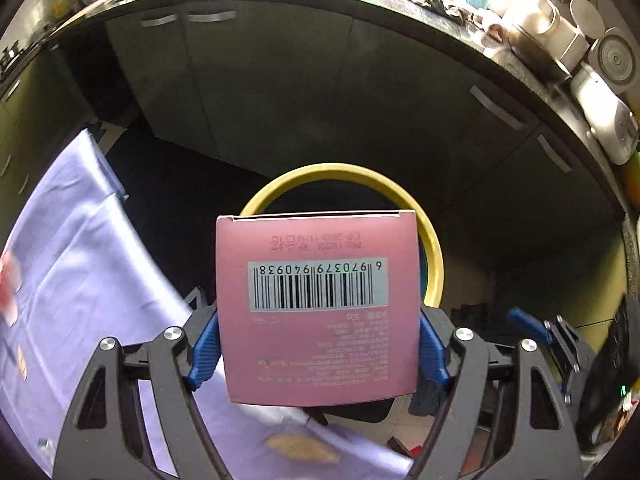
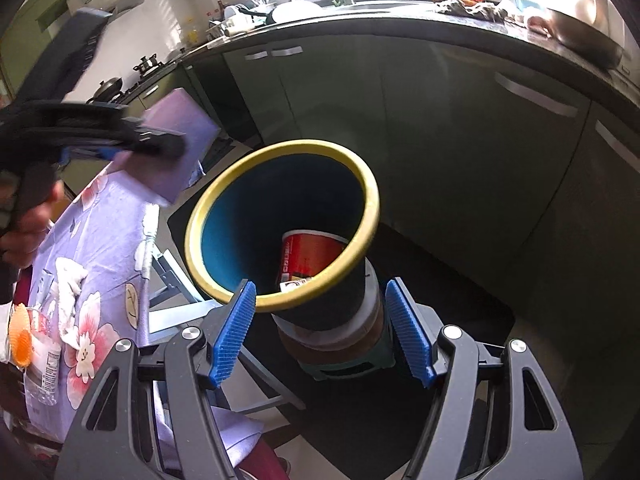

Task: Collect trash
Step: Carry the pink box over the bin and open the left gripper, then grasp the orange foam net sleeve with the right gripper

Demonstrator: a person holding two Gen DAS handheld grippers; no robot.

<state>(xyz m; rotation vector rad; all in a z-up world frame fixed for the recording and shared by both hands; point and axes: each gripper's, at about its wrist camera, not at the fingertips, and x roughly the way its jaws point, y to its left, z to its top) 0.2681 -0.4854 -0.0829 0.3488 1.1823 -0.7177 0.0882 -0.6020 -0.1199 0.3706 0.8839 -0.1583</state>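
My left gripper (image 1: 318,314) is shut on a pink carton (image 1: 320,304), barcode side up, with a blue pad pressed on each side. Behind the carton stands the bin, its yellow rim (image 1: 340,170) partly hidden. In the right wrist view, the bin's yellow rim (image 2: 280,148) and blue inside face me, and a red paper cup (image 2: 312,256) lies in it. My right gripper (image 2: 320,284) hangs open just in front of the rim, with nothing between its fingers. At upper left, blurred, the left gripper (image 2: 120,136) carries the carton (image 2: 180,148) above the table edge.
A table under a lilac floral cloth (image 2: 100,240) stands left of the bin, with an orange object (image 2: 20,336) and a clear packet (image 2: 44,364) on it. Dark green cabinets (image 2: 440,140) and a cluttered counter (image 2: 400,16) run behind. A crumb-like scrap (image 1: 300,446) lies on the cloth.
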